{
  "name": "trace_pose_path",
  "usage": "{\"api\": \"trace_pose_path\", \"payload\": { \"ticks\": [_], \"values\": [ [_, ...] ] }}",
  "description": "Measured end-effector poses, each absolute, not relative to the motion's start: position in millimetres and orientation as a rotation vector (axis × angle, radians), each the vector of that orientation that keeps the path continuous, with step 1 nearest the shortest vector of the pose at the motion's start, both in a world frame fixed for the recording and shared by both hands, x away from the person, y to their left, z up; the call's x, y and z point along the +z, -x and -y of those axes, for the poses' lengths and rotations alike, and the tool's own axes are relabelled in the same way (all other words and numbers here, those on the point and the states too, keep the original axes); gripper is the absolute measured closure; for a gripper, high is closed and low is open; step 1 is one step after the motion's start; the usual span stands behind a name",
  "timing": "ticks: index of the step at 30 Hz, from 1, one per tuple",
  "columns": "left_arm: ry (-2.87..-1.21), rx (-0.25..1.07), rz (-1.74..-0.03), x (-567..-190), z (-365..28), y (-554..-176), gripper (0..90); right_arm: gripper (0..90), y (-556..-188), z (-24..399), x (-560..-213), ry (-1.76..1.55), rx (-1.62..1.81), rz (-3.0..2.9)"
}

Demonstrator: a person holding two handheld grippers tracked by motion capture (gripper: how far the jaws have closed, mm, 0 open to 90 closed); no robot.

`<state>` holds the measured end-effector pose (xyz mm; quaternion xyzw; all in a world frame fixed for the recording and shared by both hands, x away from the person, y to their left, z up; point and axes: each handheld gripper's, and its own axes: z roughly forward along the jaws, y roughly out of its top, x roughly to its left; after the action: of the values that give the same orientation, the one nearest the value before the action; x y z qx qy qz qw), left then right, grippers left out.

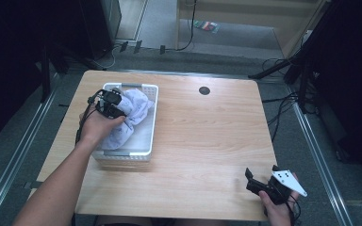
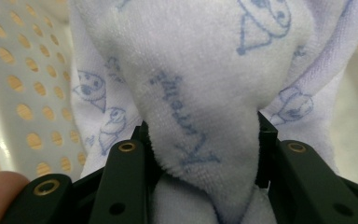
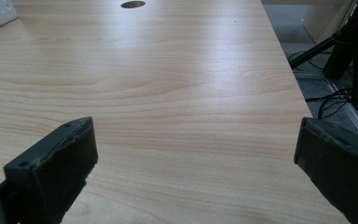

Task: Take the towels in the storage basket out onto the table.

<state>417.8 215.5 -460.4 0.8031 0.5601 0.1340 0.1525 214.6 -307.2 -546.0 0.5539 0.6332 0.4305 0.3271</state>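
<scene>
Wood-grain tabletop (image 1: 207, 141) is spreading across the room's middle, with grey carpet and dark stands around it. Nearest, at the table's near right corner, the right gripper (image 1: 259, 181) is hovering just above the wood in the person's right hand (image 1: 279, 207); in the right gripper view its two black jaws are standing wide apart with only bare table between them, so it is gripping nothing.

Farther off on the left side, the person's left hand (image 1: 96, 125) is reaching into a white perforated basket (image 1: 122, 153). The left gripper (image 1: 118, 107) is sitting among the folds of a pale lilac towel (image 1: 134, 108) printed with small blue figures. In the left gripper view its jaws are drawn in tight on a bunched fold of the towel (image 2: 200, 93), which is bulging up between them, with the basket's holed wall (image 2: 23, 84) beside it.

Towel and basket are lying at the far left of the table; a small dark hole (image 1: 204, 90) is showing near the far edge.

Judging by the plush nap, the cloth is soft, light and limp, likely to sag and trail when lifted. A thick gathered fold, like the one now pinched, seems the surest hold; a single thin layer might slip.
</scene>
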Motion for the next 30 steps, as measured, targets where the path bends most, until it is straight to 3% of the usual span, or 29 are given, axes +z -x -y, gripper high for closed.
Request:
{"api": "trace_pose_path", "payload": {
  "ticks": [18, 30],
  "values": [
    [-2.306, 0.468, -1.549, -388, -221, -411, 60.9, 0.0, -215, 307, -546, -1.459, 1.126, -1.656],
    [-2.309, 0.487, -1.500, -355, -204, -413, 60.3, 0.0, -215, 307, -546, -1.458, 1.128, -1.658]
  ]
}}
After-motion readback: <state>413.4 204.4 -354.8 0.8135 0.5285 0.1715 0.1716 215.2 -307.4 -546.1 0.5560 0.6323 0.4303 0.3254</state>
